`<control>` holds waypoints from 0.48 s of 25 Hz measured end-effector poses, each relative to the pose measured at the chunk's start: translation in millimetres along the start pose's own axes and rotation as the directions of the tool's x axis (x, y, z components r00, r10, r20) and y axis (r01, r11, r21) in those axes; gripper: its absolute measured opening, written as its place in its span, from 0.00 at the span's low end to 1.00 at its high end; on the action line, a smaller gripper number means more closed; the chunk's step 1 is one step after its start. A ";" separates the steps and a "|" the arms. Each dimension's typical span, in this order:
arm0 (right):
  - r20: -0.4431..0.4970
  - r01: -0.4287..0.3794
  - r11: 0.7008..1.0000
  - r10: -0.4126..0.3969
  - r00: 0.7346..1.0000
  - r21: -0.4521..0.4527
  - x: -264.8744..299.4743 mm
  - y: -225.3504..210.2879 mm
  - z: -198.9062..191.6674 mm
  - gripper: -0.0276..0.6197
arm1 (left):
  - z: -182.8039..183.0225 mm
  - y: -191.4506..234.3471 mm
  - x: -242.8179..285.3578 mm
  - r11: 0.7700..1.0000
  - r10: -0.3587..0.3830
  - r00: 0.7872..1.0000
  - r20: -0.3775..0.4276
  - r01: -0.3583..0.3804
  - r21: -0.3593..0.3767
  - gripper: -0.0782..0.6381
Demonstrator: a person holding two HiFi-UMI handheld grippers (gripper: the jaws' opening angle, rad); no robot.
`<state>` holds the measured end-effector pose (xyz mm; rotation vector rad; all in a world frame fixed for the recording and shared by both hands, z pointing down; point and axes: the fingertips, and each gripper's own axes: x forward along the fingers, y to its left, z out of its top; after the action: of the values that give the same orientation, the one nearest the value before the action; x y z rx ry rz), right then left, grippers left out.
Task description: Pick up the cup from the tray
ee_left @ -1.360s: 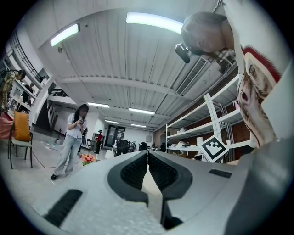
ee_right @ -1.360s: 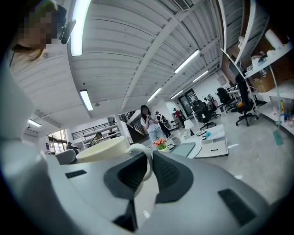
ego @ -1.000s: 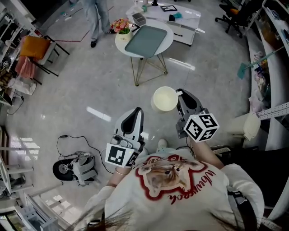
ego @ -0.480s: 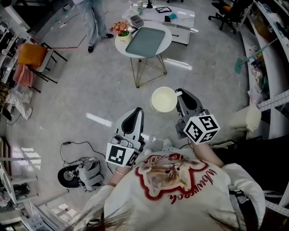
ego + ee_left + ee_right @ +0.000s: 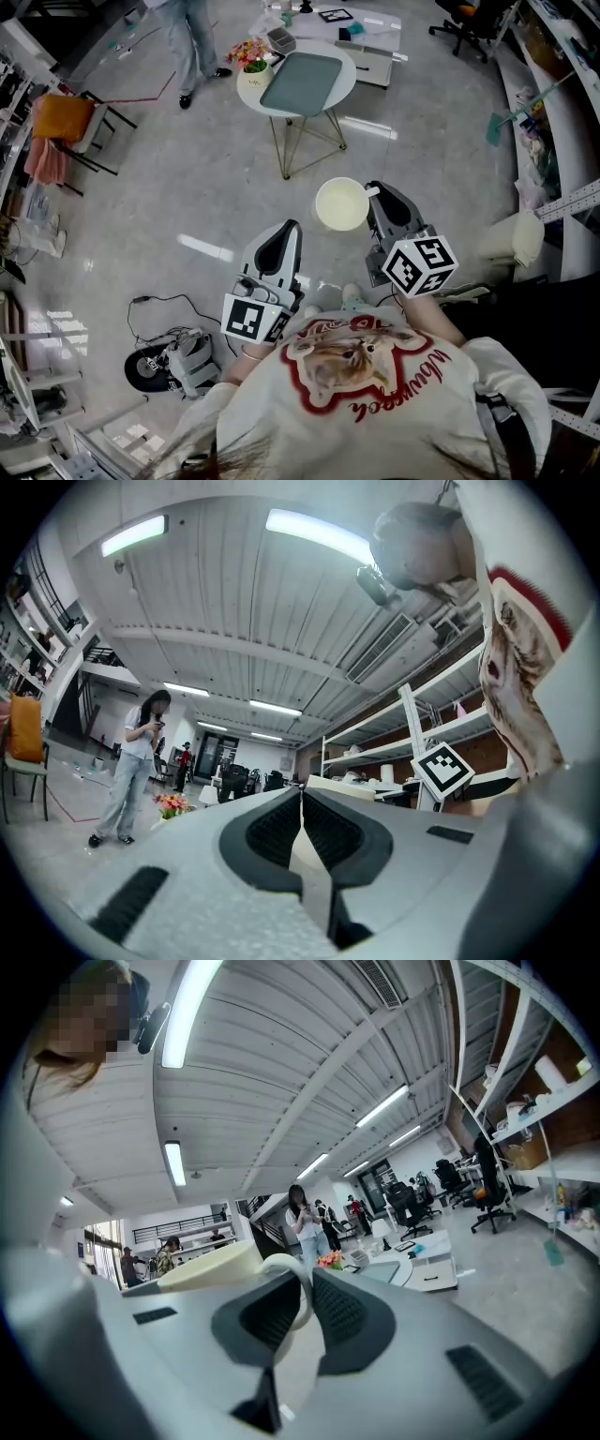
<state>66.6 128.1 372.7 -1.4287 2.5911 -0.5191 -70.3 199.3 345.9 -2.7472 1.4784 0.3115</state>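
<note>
A cream cup [image 5: 341,204] hangs in the air above the floor, held by its handle in my right gripper [image 5: 377,195], which is shut on it. In the right gripper view the cup [image 5: 211,1267] sits left of the jaws and its white handle [image 5: 298,1290] is pinched between them. My left gripper [image 5: 281,238] is held beside it, lower left, shut with nothing in it; its jaws meet in the left gripper view [image 5: 302,803]. The grey-green tray [image 5: 303,82] lies bare on the round white table [image 5: 341,95] farther ahead.
A flower pot [image 5: 251,64] stands on the table's left edge. A low white table [image 5: 370,36] with small items is behind it. A person [image 5: 192,37] stands at the far left; an orange chair [image 5: 62,120] and a floor device with cable [image 5: 164,359] are to the left.
Both grippers and the cup hold almost the same place. The view has drifted slightly, so the table and tray appear a little higher in the frame.
</note>
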 end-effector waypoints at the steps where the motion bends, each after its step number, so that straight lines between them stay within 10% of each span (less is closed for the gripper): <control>1: -0.003 0.000 1.000 0.000 1.000 -0.001 0.4 0.3 -1.4 0.12 | -0.5 1.0 -0.1 1.000 0.001 1.000 0.000 -0.001 0.000 0.13; 12: 0.001 -0.001 1.000 0.001 1.000 -0.012 6.7 -1.8 2.0 0.12 | 2.2 5.7 6.8 1.000 0.001 1.000 0.008 -0.001 0.008 0.13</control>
<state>65.0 121.2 371.8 -1.4311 2.5984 -0.5031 -71.8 190.8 343.0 -2.7359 1.4752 0.3156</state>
